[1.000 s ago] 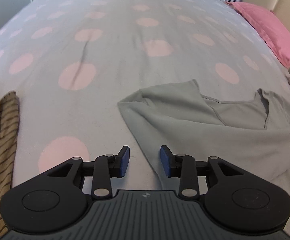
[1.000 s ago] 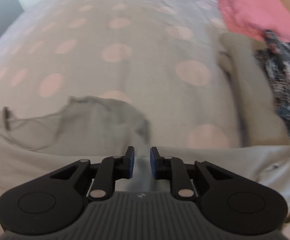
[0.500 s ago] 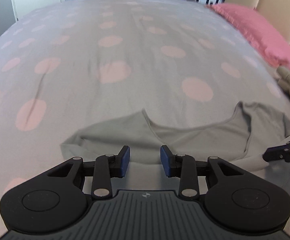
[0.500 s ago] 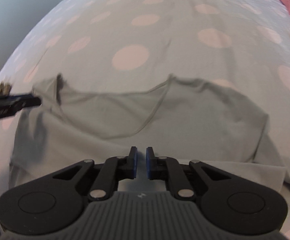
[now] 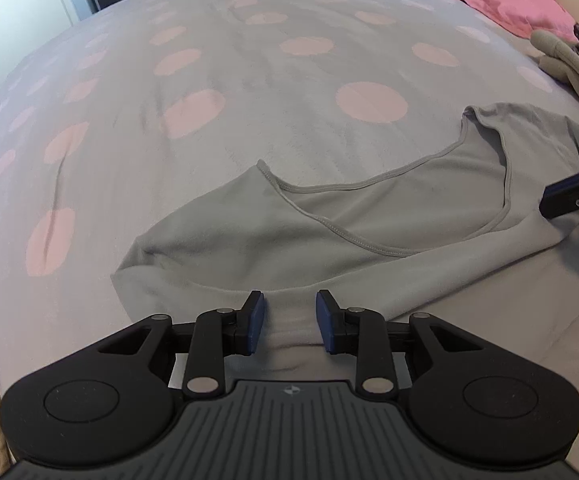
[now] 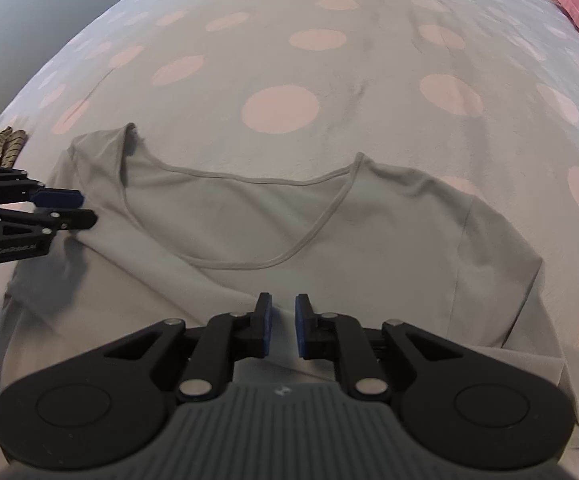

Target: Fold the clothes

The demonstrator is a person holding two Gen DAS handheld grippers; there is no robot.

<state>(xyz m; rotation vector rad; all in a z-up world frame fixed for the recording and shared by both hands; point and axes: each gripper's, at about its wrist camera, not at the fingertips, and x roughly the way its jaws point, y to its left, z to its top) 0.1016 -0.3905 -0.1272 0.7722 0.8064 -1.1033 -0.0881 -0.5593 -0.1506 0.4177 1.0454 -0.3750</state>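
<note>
grey top (image 6: 369, 232) hem hidden under right gripper (image 6: 284, 330)

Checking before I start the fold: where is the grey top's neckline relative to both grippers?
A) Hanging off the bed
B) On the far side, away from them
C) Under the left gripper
B: the neckline of the grey top curves beyond both the left gripper and the right gripper.
</note>
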